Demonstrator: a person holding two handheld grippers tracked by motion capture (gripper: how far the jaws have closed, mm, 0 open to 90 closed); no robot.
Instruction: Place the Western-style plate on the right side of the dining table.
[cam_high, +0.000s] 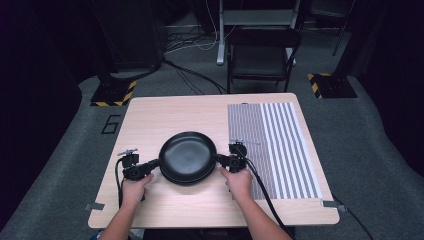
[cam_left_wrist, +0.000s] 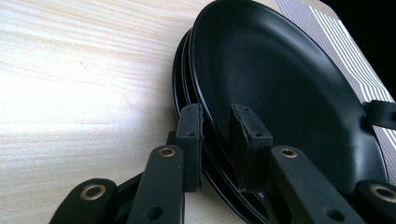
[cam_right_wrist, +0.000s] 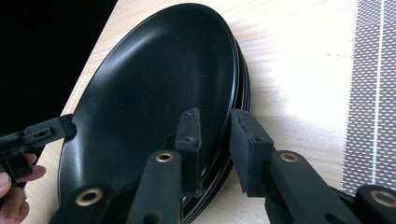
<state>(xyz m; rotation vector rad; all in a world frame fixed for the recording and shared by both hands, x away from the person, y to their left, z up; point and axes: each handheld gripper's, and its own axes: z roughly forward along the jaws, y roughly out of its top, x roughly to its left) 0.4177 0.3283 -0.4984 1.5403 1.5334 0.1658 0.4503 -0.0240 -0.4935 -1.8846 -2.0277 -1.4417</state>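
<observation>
Top plate (cam_high: 187, 156) of a black stack (cam_high: 188, 177) sits mid-worktop, between our two tools. Left tool (cam_high: 150, 165) is at its left rim, right tool (cam_high: 222, 160) at the opposite rim. In the left gripper view the jaws straddle the top plate's (cam_left_wrist: 280, 93) edge, pads on either side with a small gap, so part closed, not clamped as far as we can tell. Same in the right gripper view: jaws astride the rim of the plate (cam_right_wrist: 154, 98), lower plates (cam_right_wrist: 240, 88) just beyond the far jaw.

Progress, our read: both tools are placed and the plate looks slightly tipped off the stack; final squeeze, lift and set-down remain.

Room: bare worktop (cam_high: 165, 117) ahead of the left tool and behind both. Striped mat (cam_high: 280, 145) is just outboard of the right tool, flat, likely a set-down spot. Worktop near edge is close behind the hands (cam_high: 240, 182); chair (cam_high: 262, 55) well ahead, off the worktop.
</observation>
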